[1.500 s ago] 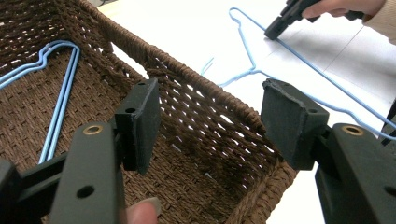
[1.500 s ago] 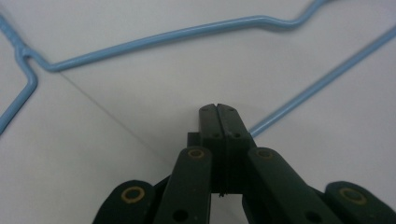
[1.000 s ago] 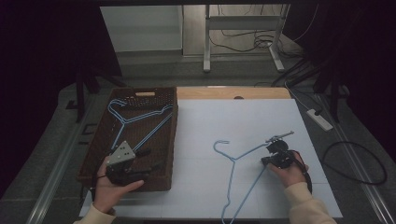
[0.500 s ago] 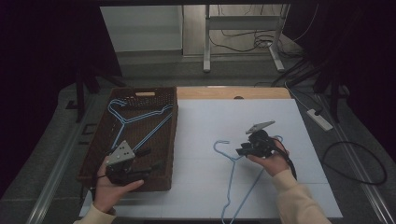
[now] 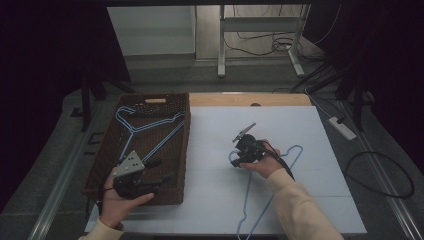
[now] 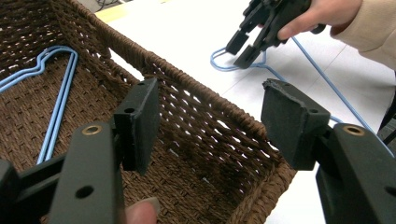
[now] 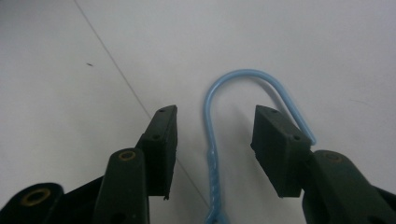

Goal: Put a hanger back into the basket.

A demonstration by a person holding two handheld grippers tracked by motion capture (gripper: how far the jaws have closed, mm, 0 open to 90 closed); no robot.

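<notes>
A light-blue wire hanger lies on the white table. My right gripper hovers over its hook. In the right gripper view the jaws stand open on either side of the hook's twisted neck; they have just been opening, and the pads do not touch the wire. My left gripper is held open above the front right corner of the brown wicker basket, nothing between its jaws. Blue hangers lie inside the basket.
The basket wall runs right under the left jaws. A bare wooden strip edges the table's far side. A power strip and loose cables lie on the floor at the right.
The right hand has travelled left from the hanger's right shoulder to its hook, and its jaws went from shut to open. The left hand has stayed put.
</notes>
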